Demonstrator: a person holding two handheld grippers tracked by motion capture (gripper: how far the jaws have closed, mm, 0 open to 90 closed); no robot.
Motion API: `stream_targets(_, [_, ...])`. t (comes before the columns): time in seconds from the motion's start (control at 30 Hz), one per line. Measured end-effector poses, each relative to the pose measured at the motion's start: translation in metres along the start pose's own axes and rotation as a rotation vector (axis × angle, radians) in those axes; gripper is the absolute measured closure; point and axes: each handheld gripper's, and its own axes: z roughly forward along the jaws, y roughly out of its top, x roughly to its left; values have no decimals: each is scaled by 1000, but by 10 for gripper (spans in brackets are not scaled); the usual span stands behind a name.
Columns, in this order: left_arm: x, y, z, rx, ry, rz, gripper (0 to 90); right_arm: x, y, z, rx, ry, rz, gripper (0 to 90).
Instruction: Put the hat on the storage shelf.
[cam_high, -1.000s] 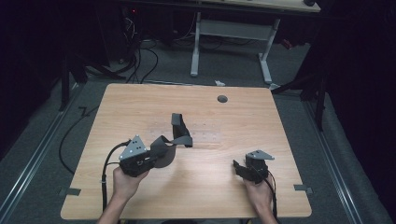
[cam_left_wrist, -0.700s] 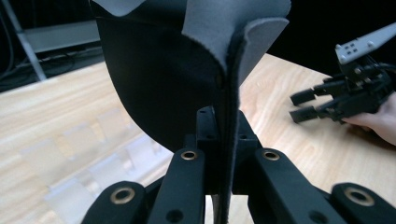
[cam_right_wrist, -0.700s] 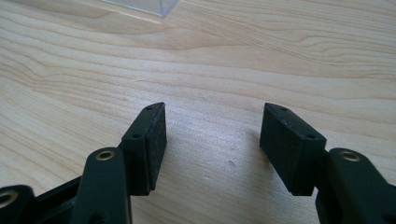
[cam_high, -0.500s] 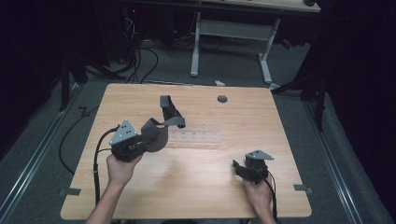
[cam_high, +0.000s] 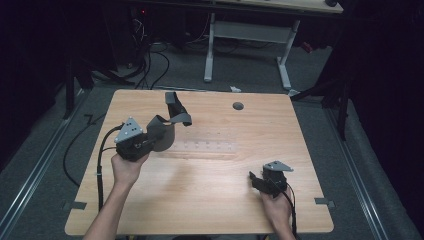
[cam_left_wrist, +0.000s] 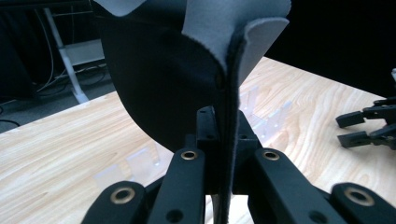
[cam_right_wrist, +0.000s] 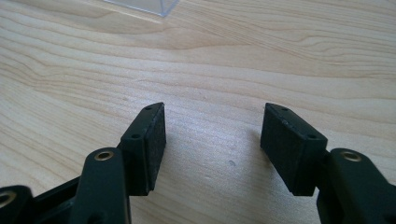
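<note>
My left gripper (cam_high: 149, 141) is raised over the table's left half, shut on a floppy fabric piece (cam_high: 165, 129), grey on one side and black on the other, whose strap-like end (cam_high: 176, 109) curls upward. In the left gripper view the jaws (cam_left_wrist: 224, 128) pinch the fabric's (cam_left_wrist: 187, 70) edge, and it hangs in front of the camera. My right gripper (cam_high: 256, 181) rests low near the table's front right, open. The right gripper view has bare wood between its two pads (cam_right_wrist: 212, 140). The right gripper (cam_left_wrist: 369, 130) is also at the right edge of the left gripper view.
A clear plastic rack with several slots (cam_high: 207, 148) lies in the middle of the wooden table (cam_high: 210, 200); its corner (cam_right_wrist: 144, 5) is at the top of the right gripper view. A round cable hole (cam_high: 238, 106) sits near the far edge. A white desk frame (cam_high: 247, 32) stands beyond the table.
My left gripper has carried the fabric piece leftward and toward the table's far side, away from the clear rack. The right gripper has stayed where it was.
</note>
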Motion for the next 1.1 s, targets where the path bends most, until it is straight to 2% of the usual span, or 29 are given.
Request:
stream_targets(0.13, [6, 3, 1, -20, 6, 5, 863, 0, 0, 0, 0, -1, 1, 407])
stream_targets(0.3, [14, 4, 4, -19, 21, 23, 863, 0, 0, 0, 0, -1, 1, 405])
stream_targets(0.37, [17, 4, 5, -26, 28, 19, 863, 0, 0, 0, 0, -1, 0, 405])
stream_targets(0.57, [27, 2, 12, -27, 50, 15, 863, 0, 0, 0, 1, 0, 0, 403])
stream_targets(0.73, [34, -1, 16, -17, 64, 28, 863, 0, 0, 0, 1, 2, -2, 399])
stream_targets(0.93, [40, -4, 21, -6, 87, 29, 863, 1, 0, 0, 0, 1, -1, 397])
stream_targets(1.1, [42, -6, 24, -12, 90, 26, 863, 1, 0, 0, 0, 1, 0, 396])
